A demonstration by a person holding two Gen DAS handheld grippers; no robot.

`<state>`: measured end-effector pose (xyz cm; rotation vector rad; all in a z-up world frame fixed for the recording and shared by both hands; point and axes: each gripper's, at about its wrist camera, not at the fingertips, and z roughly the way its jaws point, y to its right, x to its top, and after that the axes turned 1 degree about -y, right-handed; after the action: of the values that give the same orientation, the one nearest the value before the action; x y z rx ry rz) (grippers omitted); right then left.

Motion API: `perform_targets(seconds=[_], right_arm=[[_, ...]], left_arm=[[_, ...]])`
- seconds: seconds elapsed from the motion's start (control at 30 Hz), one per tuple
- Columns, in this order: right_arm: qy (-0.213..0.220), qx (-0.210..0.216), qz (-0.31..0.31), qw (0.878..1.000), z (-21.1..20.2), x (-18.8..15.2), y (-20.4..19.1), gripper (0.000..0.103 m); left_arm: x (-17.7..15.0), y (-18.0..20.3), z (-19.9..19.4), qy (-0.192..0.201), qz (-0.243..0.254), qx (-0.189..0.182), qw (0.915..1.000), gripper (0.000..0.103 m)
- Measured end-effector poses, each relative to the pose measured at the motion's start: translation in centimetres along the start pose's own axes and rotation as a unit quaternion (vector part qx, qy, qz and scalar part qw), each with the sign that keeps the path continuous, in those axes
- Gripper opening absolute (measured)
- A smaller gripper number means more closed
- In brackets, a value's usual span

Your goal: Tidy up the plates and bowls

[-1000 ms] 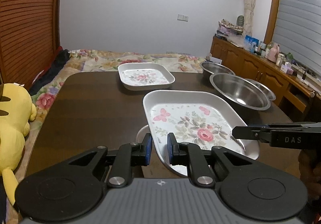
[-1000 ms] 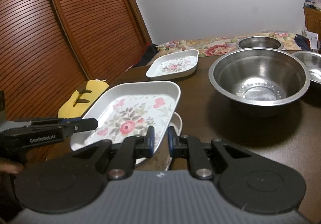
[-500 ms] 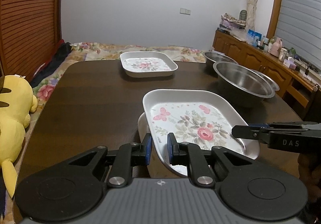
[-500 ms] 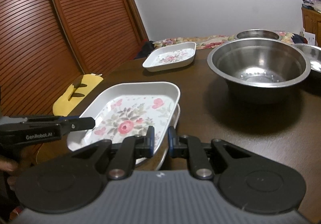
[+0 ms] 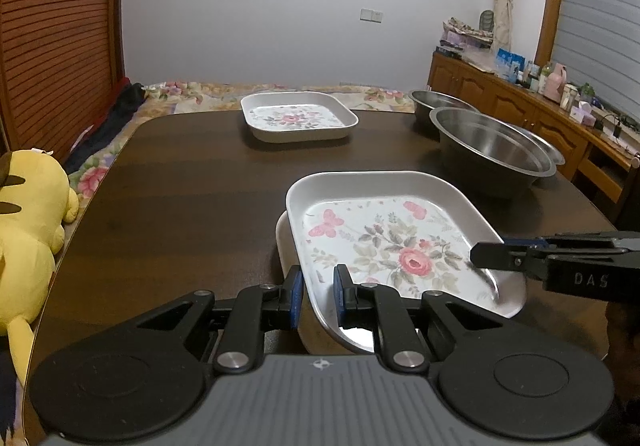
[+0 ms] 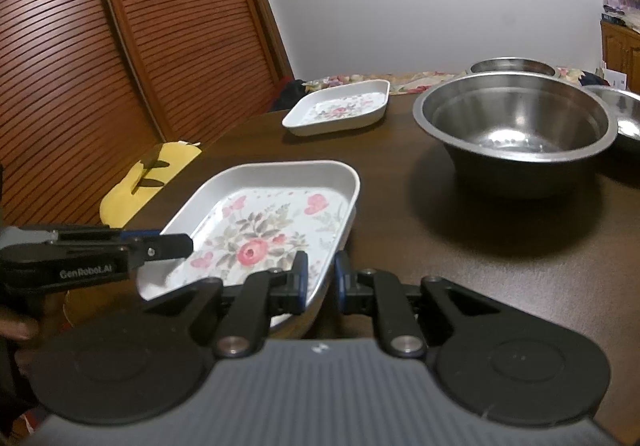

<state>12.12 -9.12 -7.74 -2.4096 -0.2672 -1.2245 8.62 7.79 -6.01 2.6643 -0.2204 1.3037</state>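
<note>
Lowered since the earlier frame, the flowered plate point(image 5: 394, 246) is now seen close over a second white plate point(image 5: 285, 242) that shows under its left rim, near the front edge of the table point(image 5: 188, 182). Whether the two are already touching cannot be told from either view. Toward the right edge of the table a large steel bowl point(image 6: 514, 126) is stood, with two more steel bowls close behind it, and another flowered plate point(image 5: 298, 120) is set at the far edge.

The carried plate is gripped at two rims: the left gripper point(image 5: 316, 296) is closed narrowly on its near-left rim, and the right gripper point(image 6: 318, 280) is clamped on its right rim.

If one side is released first, the plate could be tipped and knocked against the plate below. If it is set down off-centre, a crooked stack would be left, easily slid toward the front edge.
</note>
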Motion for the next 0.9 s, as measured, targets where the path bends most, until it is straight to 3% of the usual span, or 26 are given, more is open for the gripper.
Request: perform_targets(seconds=[0.27,0.37,0.9], right_arm=[[0.004,0.005,0.006,1.0,-0.05,-0.22,0.33,0.016],[0.004,0.008,0.01,1.0,-0.03,-0.32,0.49,0.016],[0.003,0.01,0.014,1.0,0.09,-0.55,0.49,0.016]], left_arm=[[-0.49,0.11,-0.15,0.008,0.005,0.004,0.9999,0.017],[-0.48,0.07,-0.03,0.004,0.015,0.022,0.9996,0.017],[-0.67,-0.71,0.6,-0.005,0.006,0.013,0.9999,0.017]])
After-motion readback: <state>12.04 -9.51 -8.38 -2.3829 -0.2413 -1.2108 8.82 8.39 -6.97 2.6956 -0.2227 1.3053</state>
